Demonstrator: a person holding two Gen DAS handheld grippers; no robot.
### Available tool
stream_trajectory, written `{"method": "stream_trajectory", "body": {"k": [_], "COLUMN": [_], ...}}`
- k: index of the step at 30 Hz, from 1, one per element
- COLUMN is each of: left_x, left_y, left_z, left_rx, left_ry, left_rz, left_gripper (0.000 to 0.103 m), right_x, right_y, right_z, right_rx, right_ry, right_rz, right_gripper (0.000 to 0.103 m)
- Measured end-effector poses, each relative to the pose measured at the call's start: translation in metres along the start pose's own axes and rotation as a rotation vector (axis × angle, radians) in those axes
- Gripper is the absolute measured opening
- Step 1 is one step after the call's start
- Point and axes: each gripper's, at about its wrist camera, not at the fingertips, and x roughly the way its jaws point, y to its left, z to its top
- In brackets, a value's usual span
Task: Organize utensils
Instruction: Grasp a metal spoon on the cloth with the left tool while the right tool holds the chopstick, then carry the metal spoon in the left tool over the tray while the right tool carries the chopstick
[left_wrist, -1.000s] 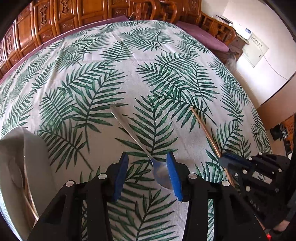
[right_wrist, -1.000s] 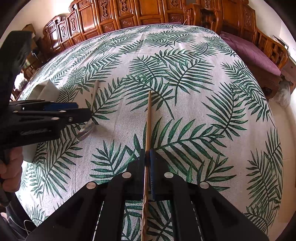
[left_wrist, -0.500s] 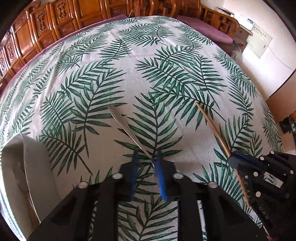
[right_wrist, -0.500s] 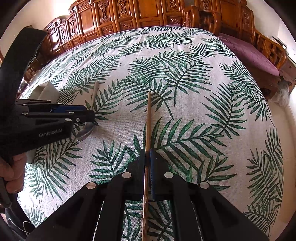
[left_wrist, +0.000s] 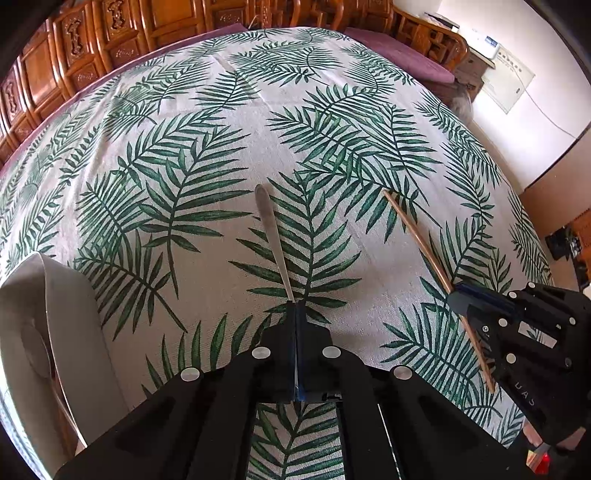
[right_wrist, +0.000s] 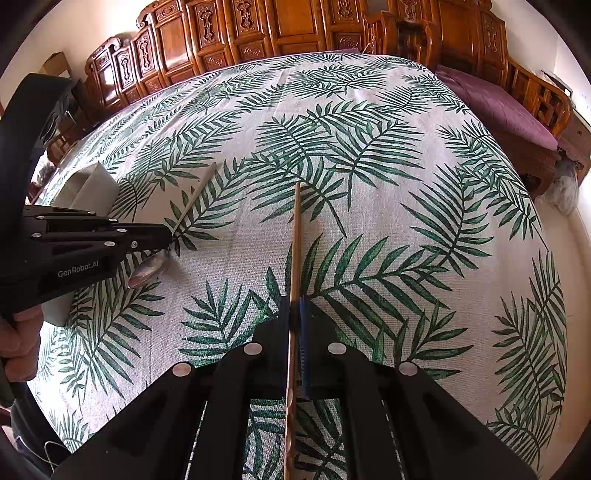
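Metal spoon (left_wrist: 275, 242) clamped at its neck by left gripper (left_wrist: 296, 308), handle pointing away over palm-leaf tablecloth (left_wrist: 332, 122) | wooden chopstick (right_wrist: 294, 251) pinched in right gripper (right_wrist: 295, 308), pointing forward | grey-white holder (left_wrist: 55, 332) at far left, on the cloth.

Bright, even daylight; my views stay sharp, with soft shadows, strong fisheye bulge and black corners.

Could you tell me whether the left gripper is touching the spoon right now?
Touching. In the left wrist view, the left gripper is shut on the spoon at its neck, handle sticking out forward.
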Motion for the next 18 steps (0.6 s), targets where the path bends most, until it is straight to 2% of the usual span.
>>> {"method": "stream_trajectory", "body": {"k": [5, 7, 8, 12, 16, 17, 18], "left_x": [0.001, 0.002, 0.003, 0.006, 0.010, 0.011, 0.012], "left_y": [0.002, 0.003, 0.003, 0.003, -0.004, -0.007, -0.008], "left_z": [0.005, 0.008, 0.009, 0.013, 0.018, 0.019, 0.020], "left_rx": [-0.017, -0.020, -0.021, -0.026, 0.011, 0.027, 0.032], "left_ry": [0.018, 0.020, 0.019, 0.019, 0.011, 0.009, 0.008], "left_rz": [0.013, 0.019, 0.020, 0.019, 0.058, 0.078, 0.073], "left_gripper": [0.002, 0.017, 0.018, 0.018, 0.017, 0.015, 0.004], "right_x": [0.000, 0.000, 0.000, 0.000, 0.000, 0.000, 0.000], "right_y": [0.000, 0.001, 0.001, 0.001, 0.001, 0.001, 0.001], "right_z": [0.000, 0.000, 0.000, 0.000, 0.000, 0.000, 0.000], "right_rx": [-0.001, -0.003, -0.004, -0.005, -0.006, -0.005, -0.005], "right_ry": [-0.001, -0.001, -0.001, -0.002, -0.001, -0.002, -0.002], "right_rz": [0.000, 0.000, 0.000, 0.001, 0.000, 0.000, -0.001], "right_gripper": [0.006, 0.006, 0.006, 0.006, 0.006, 0.006, 0.006]}}
